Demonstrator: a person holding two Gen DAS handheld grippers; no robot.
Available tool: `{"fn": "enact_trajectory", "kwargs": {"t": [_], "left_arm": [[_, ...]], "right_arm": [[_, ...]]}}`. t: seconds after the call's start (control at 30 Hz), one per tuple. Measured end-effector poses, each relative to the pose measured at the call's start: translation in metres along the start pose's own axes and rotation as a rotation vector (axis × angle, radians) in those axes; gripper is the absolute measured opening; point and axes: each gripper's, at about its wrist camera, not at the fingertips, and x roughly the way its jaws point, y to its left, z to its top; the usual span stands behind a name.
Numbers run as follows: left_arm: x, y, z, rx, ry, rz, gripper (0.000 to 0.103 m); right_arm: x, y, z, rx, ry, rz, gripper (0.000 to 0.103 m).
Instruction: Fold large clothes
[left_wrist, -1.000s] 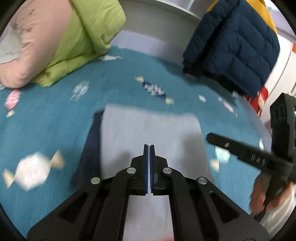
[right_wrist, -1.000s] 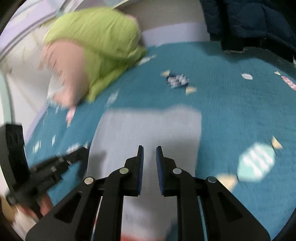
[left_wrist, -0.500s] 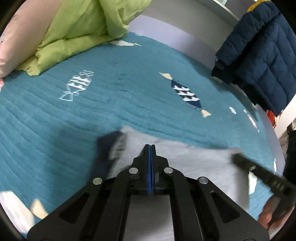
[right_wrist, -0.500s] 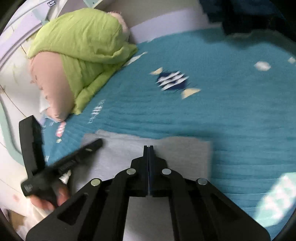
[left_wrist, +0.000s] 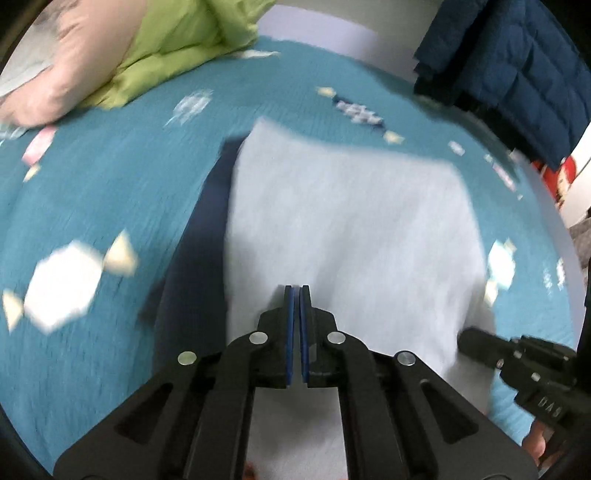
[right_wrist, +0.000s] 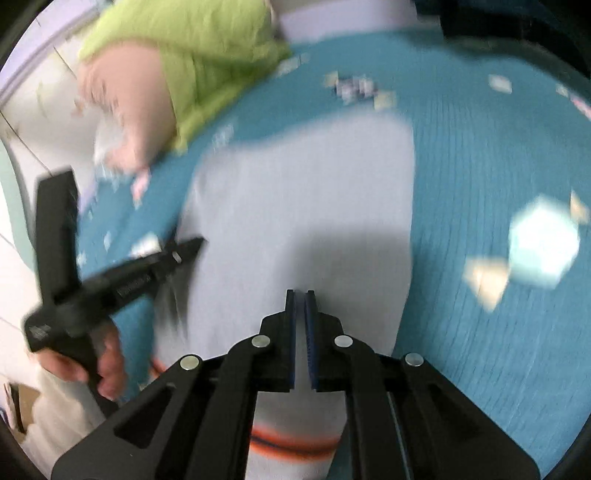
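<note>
A light grey garment (left_wrist: 351, 229) with a dark navy part (left_wrist: 199, 236) along its left edge lies folded flat on the teal bedspread (left_wrist: 110, 192). It also shows in the right wrist view (right_wrist: 295, 206), with an orange and navy striped hem (right_wrist: 291, 443) at the bottom. My left gripper (left_wrist: 296, 291) hovers over the near part of the garment, its jaws nearly together with nothing between them. My right gripper (right_wrist: 300, 295) hovers over the garment's near right part, jaws a narrow slit apart, empty. Both views are motion-blurred.
A green duvet (left_wrist: 177, 48) and a pink pillow (left_wrist: 85, 74) lie at the far left of the bed. A navy puffer jacket (left_wrist: 517, 74) hangs at the far right. The bedspread carries candy-shaped prints (left_wrist: 62, 284). Each view shows the other gripper at its edge.
Both grippers pulled back and up from the far edge of the garment, which now lies fully in view. The right jaws have parted slightly.
</note>
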Motion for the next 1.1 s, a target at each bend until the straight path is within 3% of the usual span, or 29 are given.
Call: {"fn": "enact_trajectory", "kwargs": {"t": [0.17,0.4,0.47,0.53,0.6,0.63,0.7,0.87,1.0,1.1], "left_arm": [[-0.029,0.011,-0.046,-0.084,-0.012,0.003,0.002],[-0.06,-0.008,-0.062,-0.093,-0.002,0.044,0.004],[-0.066,-0.017,-0.065,-0.089,0.015,0.058,0.005],[-0.075,-0.029,-0.072,-0.083,0.02,0.071,0.015],[-0.086,-0.047,-0.08,-0.079,0.003,0.128,0.041],[-0.089,-0.055,-0.083,-0.074,-0.003,0.14,0.043],[-0.097,-0.073,-0.092,-0.07,-0.008,0.133,0.057],[-0.114,-0.122,-0.11,-0.042,-0.016,0.139,0.072],[-0.133,-0.173,-0.123,0.006,-0.039,0.12,0.082],[-0.147,-0.211,-0.131,0.03,-0.065,0.111,0.082]], "right_arm": [[-0.02,-0.001,-0.011,0.039,-0.027,0.011,0.007],[-0.038,0.001,-0.031,0.002,0.029,0.029,0.007],[-0.047,-0.002,-0.039,0.015,0.03,0.039,0.016],[-0.064,-0.008,-0.045,0.049,0.014,0.023,0.065],[-0.087,-0.014,-0.049,0.058,-0.046,0.023,0.075],[-0.096,-0.017,-0.051,0.053,-0.057,0.008,0.082],[-0.111,-0.023,-0.053,0.047,-0.071,-0.03,0.088],[-0.161,-0.047,-0.066,0.053,-0.141,-0.121,0.092],[-0.204,-0.065,-0.077,0.048,-0.207,-0.172,0.093],[-0.241,-0.08,-0.087,0.047,-0.261,-0.2,0.093]]}}
